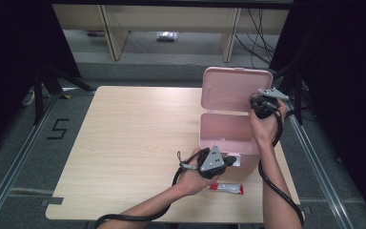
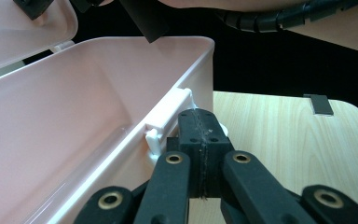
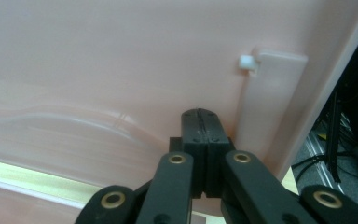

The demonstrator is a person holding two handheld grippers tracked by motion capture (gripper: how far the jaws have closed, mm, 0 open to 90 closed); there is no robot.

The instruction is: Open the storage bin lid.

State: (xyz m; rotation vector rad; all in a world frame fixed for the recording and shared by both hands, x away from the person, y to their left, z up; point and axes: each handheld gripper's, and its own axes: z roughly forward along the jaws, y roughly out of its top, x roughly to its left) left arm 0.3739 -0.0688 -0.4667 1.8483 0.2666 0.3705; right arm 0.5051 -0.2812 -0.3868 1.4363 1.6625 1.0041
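Up top, a pink plastic box (image 1: 228, 131) sits on the right half of a pale wood table (image 1: 124, 143), its lid (image 1: 236, 88) swung up and standing roughly upright at the far side.

Left gripper (image 1: 228, 161): at the box's near front wall, beside the white latch (image 2: 168, 119). In the left gripper view the two black jaws are pressed flat together with nothing between them, tips (image 2: 200, 123) just against the latch tab at the rim. Box interior shows pink and smooth on that side; a strip of dark tape (image 2: 319, 103) lies on the table past the corner.

Right gripper (image 1: 262, 106): raised at the lid's right edge, hand wrapped around it. In the right gripper view its jaws are also closed tight on nothing, tips (image 3: 200, 123) close up against the inner face of the lid, next to a flat pink latch flap (image 3: 268, 100) with a small white peg (image 3: 247, 62). Whether the tips actually touch the lid, cannot tell.

A small red and white tube (image 1: 226, 188) lies on the table near the front edge, just beside the left hand, apart from the box.
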